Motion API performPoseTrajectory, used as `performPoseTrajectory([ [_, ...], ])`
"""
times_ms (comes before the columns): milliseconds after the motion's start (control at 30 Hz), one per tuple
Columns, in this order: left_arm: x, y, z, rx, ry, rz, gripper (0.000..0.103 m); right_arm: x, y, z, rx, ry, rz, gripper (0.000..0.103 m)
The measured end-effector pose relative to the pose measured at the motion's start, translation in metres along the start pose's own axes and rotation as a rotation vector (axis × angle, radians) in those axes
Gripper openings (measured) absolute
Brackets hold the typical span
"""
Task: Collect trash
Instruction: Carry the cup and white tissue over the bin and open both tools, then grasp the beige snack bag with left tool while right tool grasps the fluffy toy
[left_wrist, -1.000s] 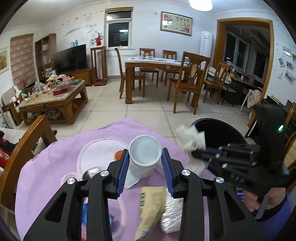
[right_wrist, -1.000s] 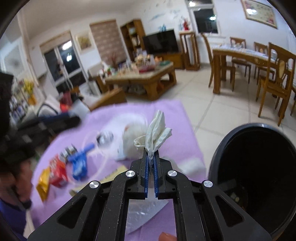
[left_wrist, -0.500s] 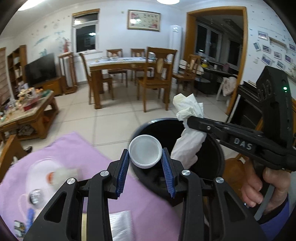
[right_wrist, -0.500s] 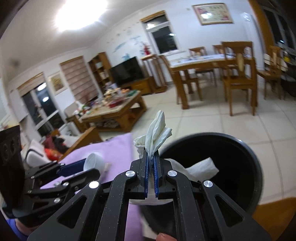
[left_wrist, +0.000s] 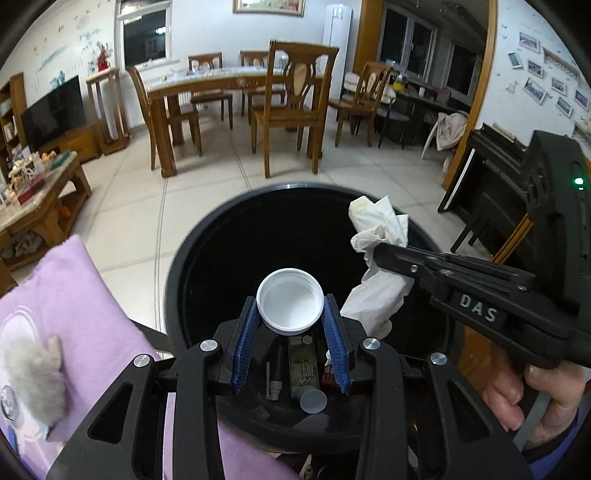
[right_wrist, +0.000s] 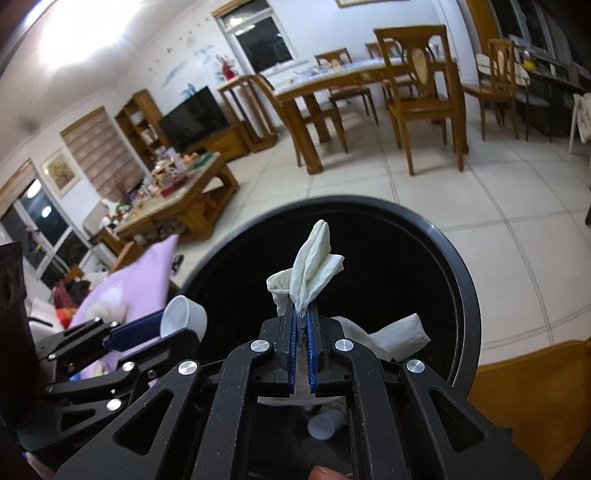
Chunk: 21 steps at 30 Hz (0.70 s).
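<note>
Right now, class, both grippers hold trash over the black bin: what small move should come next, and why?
Probably open both grippers. The left gripper clamps the white cup and the right gripper pinches the crumpled tissue, both already over the mouth of the black bin, so each should fall inside.

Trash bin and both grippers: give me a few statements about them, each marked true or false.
1. The left gripper holds a white cup above the black bin. True.
2. The right gripper is open with nothing in it. False: it is shut on a crumpled tissue.
3. The bin is empty. False: a small cup and other litter lie at the bottom.
4. The bin stands on a tiled floor. True.
5. The cup's opening faces the left wrist camera. True.
</note>
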<state>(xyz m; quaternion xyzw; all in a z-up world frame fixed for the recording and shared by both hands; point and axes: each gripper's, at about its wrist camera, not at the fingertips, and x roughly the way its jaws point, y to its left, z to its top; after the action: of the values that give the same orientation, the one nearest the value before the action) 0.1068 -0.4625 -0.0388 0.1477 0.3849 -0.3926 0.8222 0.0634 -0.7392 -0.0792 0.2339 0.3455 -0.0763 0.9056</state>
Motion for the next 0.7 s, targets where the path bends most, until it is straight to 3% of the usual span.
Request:
performPoseTrajectory([
  [333, 0.020, 0.008, -0.004, -0.037, 0.062, 0.000, 0.038, 0.020, 0.000, -0.009, -0.004, 0.038, -0.023, 0.009],
  [400, 0.018, 0.010, -0.004, -0.039, 0.063, 0.003, 0.043, 0.019, 0.008, -0.012, -0.007, 0.043, -0.026, 0.021],
  [467, 0.013, 0.012, -0.005, -0.042, 0.050, 0.015, 0.066, 0.018, 0.010, -0.012, -0.006, 0.039, -0.026, 0.036],
  [500, 0.008, 0.014, -0.005, -0.044, 0.039, 0.019, 0.069, 0.017, 0.012, -0.012, -0.005, 0.034, -0.025, 0.048],
  [567, -0.004, 0.016, -0.007, -0.045, 0.023, 0.011, 0.069, 0.014, 0.014, -0.012, -0.003, 0.019, -0.022, 0.057],
  [667, -0.023, 0.019, -0.010, -0.048, -0.002, 0.002, 0.069, 0.010, 0.021, -0.012, -0.011, 0.010, -0.028, 0.060],
  [700, -0.029, 0.019, -0.012, -0.048, -0.010, 0.002, 0.069, 0.009, 0.025, -0.012, -0.014, 0.006, -0.025, 0.068],
])
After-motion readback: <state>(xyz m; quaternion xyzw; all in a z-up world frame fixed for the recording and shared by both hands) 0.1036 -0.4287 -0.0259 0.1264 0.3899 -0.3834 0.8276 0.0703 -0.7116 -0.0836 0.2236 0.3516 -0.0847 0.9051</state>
